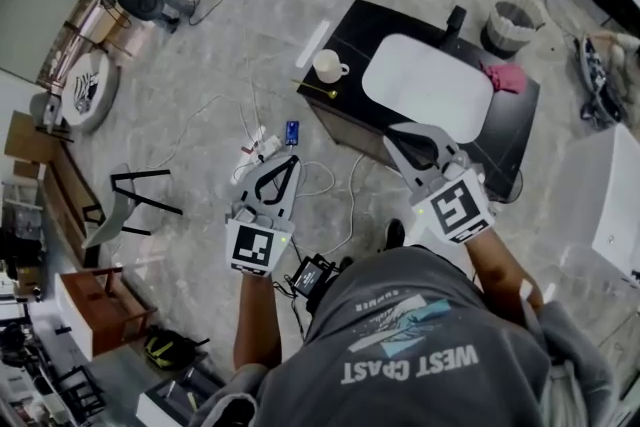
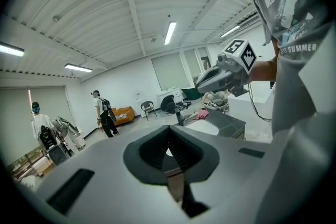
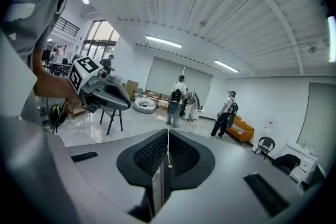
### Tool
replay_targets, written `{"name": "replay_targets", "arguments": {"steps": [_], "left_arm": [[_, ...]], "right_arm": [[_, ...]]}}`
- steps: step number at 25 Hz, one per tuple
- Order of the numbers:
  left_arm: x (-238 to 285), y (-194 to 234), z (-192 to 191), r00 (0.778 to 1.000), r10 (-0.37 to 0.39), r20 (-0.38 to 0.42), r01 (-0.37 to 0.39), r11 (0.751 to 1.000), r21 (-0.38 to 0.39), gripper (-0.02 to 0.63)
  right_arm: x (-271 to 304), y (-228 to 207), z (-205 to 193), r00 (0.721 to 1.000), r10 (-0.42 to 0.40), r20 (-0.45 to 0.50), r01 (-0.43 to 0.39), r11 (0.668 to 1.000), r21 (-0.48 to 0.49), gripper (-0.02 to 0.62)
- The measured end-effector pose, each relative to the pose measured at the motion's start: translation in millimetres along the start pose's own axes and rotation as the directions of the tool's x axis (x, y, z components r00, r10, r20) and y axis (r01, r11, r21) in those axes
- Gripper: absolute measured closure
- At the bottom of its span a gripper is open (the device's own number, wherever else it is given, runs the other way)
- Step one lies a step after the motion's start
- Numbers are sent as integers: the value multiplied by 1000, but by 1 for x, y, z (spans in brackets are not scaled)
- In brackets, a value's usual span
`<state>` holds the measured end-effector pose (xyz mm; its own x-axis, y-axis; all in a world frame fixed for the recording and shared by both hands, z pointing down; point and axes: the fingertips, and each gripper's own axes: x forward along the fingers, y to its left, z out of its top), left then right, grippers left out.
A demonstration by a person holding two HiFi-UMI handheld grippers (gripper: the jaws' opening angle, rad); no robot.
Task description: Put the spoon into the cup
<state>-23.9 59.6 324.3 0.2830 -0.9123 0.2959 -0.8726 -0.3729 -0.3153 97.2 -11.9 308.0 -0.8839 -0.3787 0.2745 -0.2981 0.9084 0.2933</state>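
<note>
Fig.: spoon (image 1: 315,88) lies along table (image 1: 352,27) near-left edge, just before cup (image 1: 328,65). L gripper (image 1: 288,163) nearer than R gripper (image 1: 400,140); both w/ jaws closed together, nothing held.

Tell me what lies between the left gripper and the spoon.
Head view: between the left gripper and the spoon lie a small blue object on the floor, then the table edge.
</note>
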Motion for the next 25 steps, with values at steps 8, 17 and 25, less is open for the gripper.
{"name": "replay_targets", "arguments": {"steps": [8, 17, 25], "left_arm": [[41, -3, 22, 1000, 24, -11, -23, 1000, 21, 604], [65, -2, 30, 1000, 7, -11, -6, 999, 51, 604], [92, 18, 29, 999, -38, 28, 36, 998, 56, 604]], "right_arm": [[-6, -43, -11, 999, 5, 35, -6, 1000, 10, 563], [-7, -58, -19, 1000, -4, 31, 4, 1000, 1, 563], [9, -75, -23, 999, -51, -2, 51, 999, -20, 563]]}}
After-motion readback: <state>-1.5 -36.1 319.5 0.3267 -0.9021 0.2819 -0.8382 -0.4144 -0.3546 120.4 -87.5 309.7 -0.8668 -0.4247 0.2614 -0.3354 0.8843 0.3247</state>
